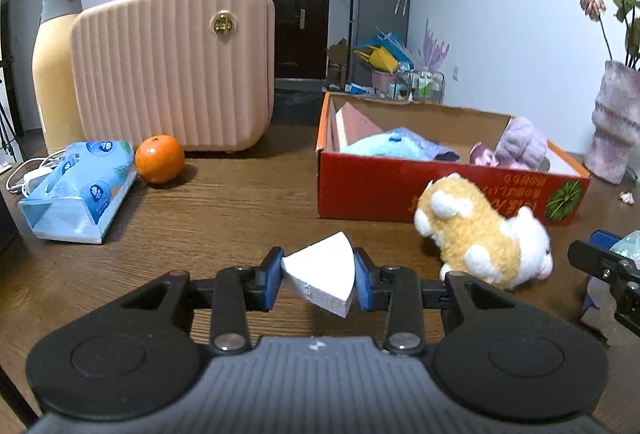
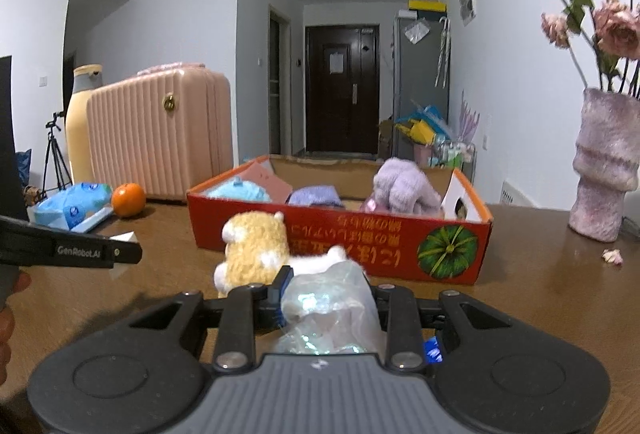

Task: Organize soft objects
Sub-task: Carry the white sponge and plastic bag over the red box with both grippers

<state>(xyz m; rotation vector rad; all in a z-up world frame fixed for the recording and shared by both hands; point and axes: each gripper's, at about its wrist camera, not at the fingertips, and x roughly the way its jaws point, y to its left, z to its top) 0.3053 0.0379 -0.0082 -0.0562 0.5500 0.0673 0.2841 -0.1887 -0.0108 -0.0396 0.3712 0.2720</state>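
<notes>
My left gripper is shut on a white wedge-shaped sponge, held above the brown table. My right gripper is shut on a clear plastic packet with something white inside; it also shows at the right edge of the left wrist view. A tan and white plush toy lies on the table in front of the red cardboard box, just beyond the packet in the right wrist view. The box holds a blue cloth, a purple cloth and a lilac plush.
A pink ribbed case, a tan bottle, an orange and a blue tissue pack stand at the left. A pink vase with dried roses stands at the right. A petal lies near it.
</notes>
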